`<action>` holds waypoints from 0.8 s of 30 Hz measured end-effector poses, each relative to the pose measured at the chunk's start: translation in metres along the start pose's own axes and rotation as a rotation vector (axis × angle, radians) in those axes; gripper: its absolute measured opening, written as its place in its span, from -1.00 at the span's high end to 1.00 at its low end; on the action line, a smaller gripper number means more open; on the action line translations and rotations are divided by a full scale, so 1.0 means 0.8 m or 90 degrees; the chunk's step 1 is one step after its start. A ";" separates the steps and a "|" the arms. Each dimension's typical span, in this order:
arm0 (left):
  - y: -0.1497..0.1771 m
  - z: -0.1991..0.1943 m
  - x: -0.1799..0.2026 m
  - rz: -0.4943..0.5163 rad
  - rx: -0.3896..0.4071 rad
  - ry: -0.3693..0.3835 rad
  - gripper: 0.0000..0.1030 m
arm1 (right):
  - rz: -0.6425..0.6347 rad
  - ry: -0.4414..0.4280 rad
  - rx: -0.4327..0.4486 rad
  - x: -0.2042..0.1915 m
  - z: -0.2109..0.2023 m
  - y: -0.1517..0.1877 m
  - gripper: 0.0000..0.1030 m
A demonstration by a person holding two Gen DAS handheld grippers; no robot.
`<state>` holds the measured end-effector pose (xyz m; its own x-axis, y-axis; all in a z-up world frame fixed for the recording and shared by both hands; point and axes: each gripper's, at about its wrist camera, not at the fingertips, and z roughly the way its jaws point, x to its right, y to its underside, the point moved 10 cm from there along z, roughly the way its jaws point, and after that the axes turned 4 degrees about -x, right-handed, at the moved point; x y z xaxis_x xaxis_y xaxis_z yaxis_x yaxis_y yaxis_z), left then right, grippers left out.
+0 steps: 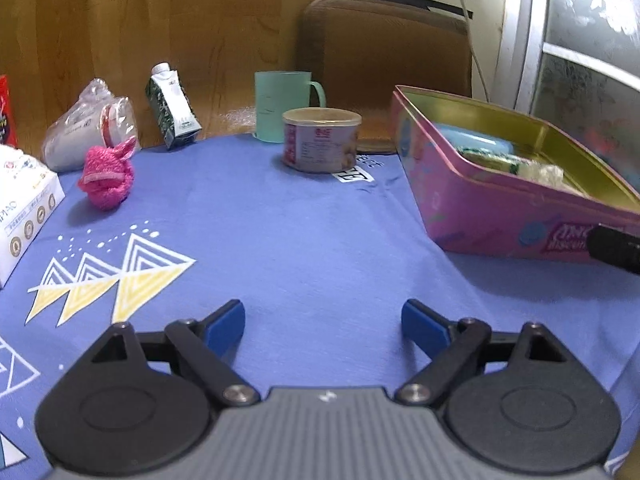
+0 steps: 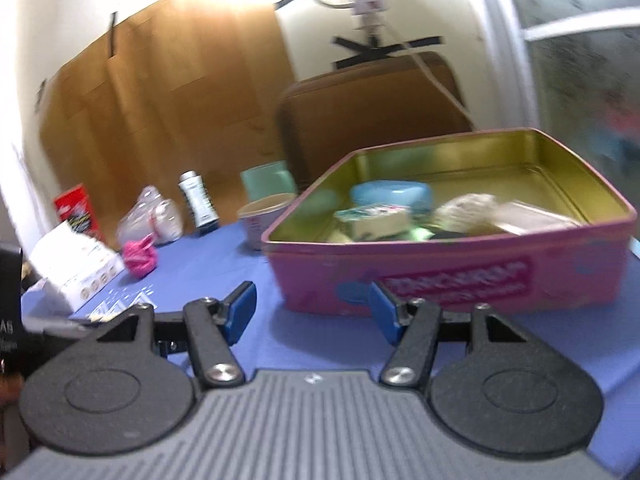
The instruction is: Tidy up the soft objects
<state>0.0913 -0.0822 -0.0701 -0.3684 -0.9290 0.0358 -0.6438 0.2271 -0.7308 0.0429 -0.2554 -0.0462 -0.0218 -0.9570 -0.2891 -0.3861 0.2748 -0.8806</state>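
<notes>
A pink knitted soft toy (image 1: 106, 178) lies on the blue cloth (image 1: 304, 240) at the far left; it also shows in the right wrist view (image 2: 139, 257). A pink tin box (image 1: 516, 200) stands open at the right and holds several soft items, among them a blue one (image 2: 392, 194) and a whitish one (image 2: 466, 208). My left gripper (image 1: 323, 322) is open and empty, low over the bare cloth. My right gripper (image 2: 313, 308) is open and empty, just in front of the tin's (image 2: 452, 276) near wall.
Along the back stand a green mug (image 1: 280, 104), a round can (image 1: 320, 140), a small carton (image 1: 172, 110) and a plastic bag with cups (image 1: 88, 128). A white box (image 1: 24, 208) lies at the left edge. A brown chair back (image 1: 384, 68) stands behind the table.
</notes>
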 end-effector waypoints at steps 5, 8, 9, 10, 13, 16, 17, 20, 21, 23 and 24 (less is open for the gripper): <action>0.005 0.002 0.013 0.022 -0.006 -0.021 -0.82 | 0.042 0.007 -0.022 0.017 0.005 0.015 -0.27; 0.006 0.005 0.018 0.035 -0.008 -0.034 -0.88 | 0.054 -0.003 -0.034 0.020 0.010 0.022 -0.29; 0.006 0.005 0.018 0.040 -0.006 -0.039 -0.91 | 0.053 -0.004 -0.036 0.019 0.010 0.024 -0.29; 0.005 0.006 0.018 0.042 -0.006 -0.042 -0.92 | 0.052 -0.006 -0.039 0.019 0.012 0.026 -0.30; 0.005 0.007 0.018 0.040 -0.009 -0.045 -0.96 | 0.062 -0.013 -0.047 0.024 0.014 0.031 -0.32; 0.005 0.007 0.018 0.039 -0.010 -0.048 -0.98 | 0.072 -0.014 -0.052 0.027 0.017 0.034 -0.32; 0.005 0.007 0.018 0.039 -0.010 -0.048 -0.99 | 0.076 -0.014 -0.054 0.028 0.018 0.035 -0.32; 0.005 0.007 0.019 0.038 -0.010 -0.048 -0.99 | 0.091 -0.016 -0.068 0.032 0.023 0.040 -0.32; 0.005 0.008 0.018 0.038 -0.010 -0.046 -0.99 | 0.093 -0.017 -0.071 0.034 0.024 0.041 -0.32; 0.005 0.008 0.017 0.037 -0.011 -0.045 -0.99 | 0.095 -0.019 -0.073 0.035 0.025 0.042 -0.33; 0.005 0.008 0.018 0.037 -0.011 -0.045 -0.99 | 0.094 -0.020 -0.073 0.035 0.025 0.042 -0.33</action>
<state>0.0880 -0.0962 -0.0770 -0.3579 -0.9322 -0.0546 -0.6341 0.2856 -0.7186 0.0479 -0.2707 -0.0916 -0.0577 -0.9034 -0.4249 -0.4842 0.3975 -0.7794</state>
